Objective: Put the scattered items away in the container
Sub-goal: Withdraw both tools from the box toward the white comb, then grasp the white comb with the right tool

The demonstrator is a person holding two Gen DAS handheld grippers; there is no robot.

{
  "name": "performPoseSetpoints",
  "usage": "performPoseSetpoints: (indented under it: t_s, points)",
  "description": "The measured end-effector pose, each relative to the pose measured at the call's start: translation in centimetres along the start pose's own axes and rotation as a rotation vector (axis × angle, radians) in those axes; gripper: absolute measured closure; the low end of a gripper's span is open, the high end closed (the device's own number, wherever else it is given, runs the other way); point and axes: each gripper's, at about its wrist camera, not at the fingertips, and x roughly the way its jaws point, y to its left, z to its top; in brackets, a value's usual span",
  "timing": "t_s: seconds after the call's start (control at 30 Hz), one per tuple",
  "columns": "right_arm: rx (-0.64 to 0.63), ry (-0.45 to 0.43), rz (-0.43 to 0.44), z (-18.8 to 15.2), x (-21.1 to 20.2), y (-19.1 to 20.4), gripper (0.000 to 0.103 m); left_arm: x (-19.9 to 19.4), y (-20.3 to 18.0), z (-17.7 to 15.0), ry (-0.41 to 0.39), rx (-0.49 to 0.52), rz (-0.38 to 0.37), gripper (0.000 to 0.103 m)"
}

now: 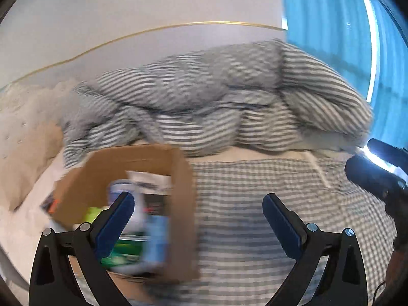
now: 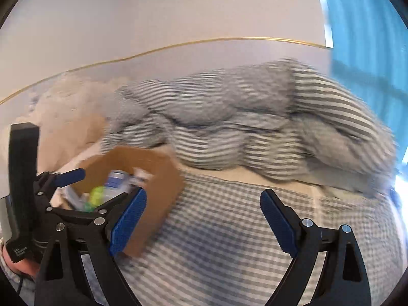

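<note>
A brown cardboard box [image 1: 185,178] stands on the bed at the lower left of the left wrist view. It holds a white bottle [image 1: 137,204], a blue packet [image 1: 158,239] and something green [image 1: 127,251], all blurred. My left gripper [image 1: 199,201] is open and empty; its left finger overlaps the box and its right finger is over the sheet. My right gripper [image 2: 202,200] is open and empty over the checked sheet, just right of the box [image 2: 163,186]. One blue pad [image 2: 72,174] of the left gripper shows above the box's left side.
A rumpled grey striped duvet [image 1: 216,107] is heaped behind the box. A checked sheet [image 1: 255,204] covers the bed in front. Beige pillows [image 1: 28,137] lie at the left and a blue curtain [image 1: 331,38] hangs at the right. A hand [image 2: 17,262] holds the left gripper.
</note>
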Motion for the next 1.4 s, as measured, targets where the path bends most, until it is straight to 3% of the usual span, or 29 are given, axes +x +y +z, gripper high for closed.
performPoseSetpoints:
  t_s: [0.13,0.33,0.47,0.63,0.8,0.97,1.03,1.1,1.27,1.3,1.33,1.4]
  points:
    - [0.063,0.016,-0.103,-2.4,-1.7,-6.5,0.012,1.8,-6.6,-0.9,0.028,0.059,-0.068,0.0]
    - [0.112,0.081,-0.228,-6.1,-0.9,-14.5,0.012,5.6,-13.0,-3.4,0.066,0.137,-0.133,0.0]
    - [0.156,0.14,-0.258,-8.1,2.0,-18.6,0.012,9.2,-14.1,-4.8,0.121,0.147,-0.127,0.0]
    - [0.209,0.206,-0.277,-9.7,7.4,-22.3,0.012,14.0,-13.7,-5.4,0.167,0.086,-0.129,0.0]
    - [0.155,0.224,-0.308,-9.8,12.3,-22.6,0.013,18.2,-13.7,-4.5,0.179,0.008,-0.134,0.0]
    - [0.091,0.247,-0.313,-8.9,18.4,-22.8,0.016,21.3,-14.2,-4.8,0.175,0.019,-0.108,0.0]
    - [0.091,0.268,-0.324,-8.7,21.1,-23.6,0.031,22.3,-14.1,-5.6,0.194,0.018,-0.111,0.0]
    - [0.145,0.315,-0.316,-8.9,23.4,-24.9,0.033,23.1,-14.1,-6.6,0.224,0.032,-0.113,0.0]
    - [0.212,0.416,-0.303,-10.3,26.5,-26.9,0.055,24.2,-13.8,-7.6,0.272,0.041,-0.114,0.0]
    - [0.225,0.405,-0.311,-10.4,26.2,-27.0,0.063,24.2,-13.6,-7.6,0.271,0.033,-0.117,0.0]
    - [0.238,0.4,-0.312,-10.5,25.8,-27.1,0.079,24.0,-13.4,-7.5,0.269,0.026,-0.118,0.0]
    - [0.267,0.38,-0.295,-10.3,24.6,-27.5,0.089,23.7,-13.2,-7.5,0.264,0.023,-0.115,0.0]
